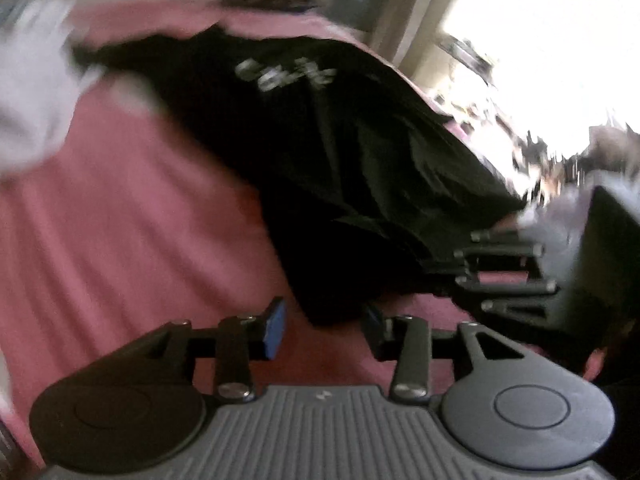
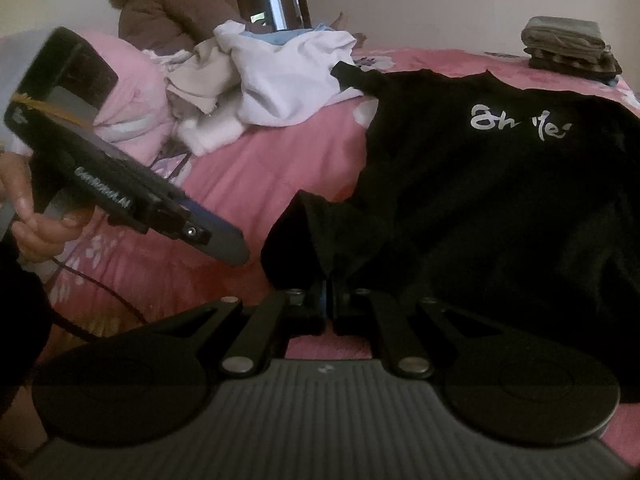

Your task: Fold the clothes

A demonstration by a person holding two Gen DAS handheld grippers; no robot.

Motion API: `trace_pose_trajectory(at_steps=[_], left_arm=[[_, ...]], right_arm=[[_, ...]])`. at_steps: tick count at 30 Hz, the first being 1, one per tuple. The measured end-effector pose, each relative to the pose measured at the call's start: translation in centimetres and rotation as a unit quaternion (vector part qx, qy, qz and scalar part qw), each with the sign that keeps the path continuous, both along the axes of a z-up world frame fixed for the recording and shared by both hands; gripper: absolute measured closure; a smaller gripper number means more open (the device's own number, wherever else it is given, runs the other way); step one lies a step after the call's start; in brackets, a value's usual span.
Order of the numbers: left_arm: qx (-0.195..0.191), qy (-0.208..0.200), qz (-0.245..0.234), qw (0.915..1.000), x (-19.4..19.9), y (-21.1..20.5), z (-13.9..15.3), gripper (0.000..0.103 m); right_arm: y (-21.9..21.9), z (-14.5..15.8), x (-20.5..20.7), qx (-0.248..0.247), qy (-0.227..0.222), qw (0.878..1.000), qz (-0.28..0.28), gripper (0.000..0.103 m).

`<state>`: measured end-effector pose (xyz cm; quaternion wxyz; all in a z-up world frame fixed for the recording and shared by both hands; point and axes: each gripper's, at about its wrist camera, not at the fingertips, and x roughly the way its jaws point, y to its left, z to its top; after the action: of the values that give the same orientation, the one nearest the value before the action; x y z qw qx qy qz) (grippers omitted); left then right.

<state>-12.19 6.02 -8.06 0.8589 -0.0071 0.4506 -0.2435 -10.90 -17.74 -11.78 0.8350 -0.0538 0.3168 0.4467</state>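
Left wrist view, blurred: soft black cotton t-shirt with white print (image 1: 340, 152) lies on pink bed cover (image 1: 140, 220), limp and light, best taken at hem or corners. Left claw (image 1: 324, 330) spread, empty, near shirt edge.
Right wrist view: right claw (image 2: 329, 300) pressed together, pinching shirt hem at near bed edge

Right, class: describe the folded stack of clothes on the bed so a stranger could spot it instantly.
Start at the pink bed cover and go to its far right corner by the wall. There, beyond the black shirt, sits the folded stack: olive-grey, neatly squared, unlike the loose white pile further left.
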Motion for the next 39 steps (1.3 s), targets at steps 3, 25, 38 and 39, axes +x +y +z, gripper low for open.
trace_pose_trajectory(at_steps=[3,25,38,39], left_arm=[[0.081,-0.062,-0.044,0.9938,0.1,-2.5,-0.1,0.052],[0.063,0.007,0.098,0.9932,-6.4,2.3,-0.9,0.102],[0.073,0.011,0.095,0.9927,-6.1,2.7,-1.5,0.102],[0.072,0.013,0.096,0.9927,-6.0,2.8,-1.5,0.101]], right_arm=[[0.0,0.0,-0.1,0.002,-0.003,1.000,0.002,0.101],[3.2,0.4,-2.7,-0.029,-0.045,0.995,0.089,0.098],[-2.9,1.2,-1.7,0.007,0.054,0.998,-0.032,0.095],[-4.9,1.4,-1.0,0.018,0.059,0.995,-0.075,0.092]])
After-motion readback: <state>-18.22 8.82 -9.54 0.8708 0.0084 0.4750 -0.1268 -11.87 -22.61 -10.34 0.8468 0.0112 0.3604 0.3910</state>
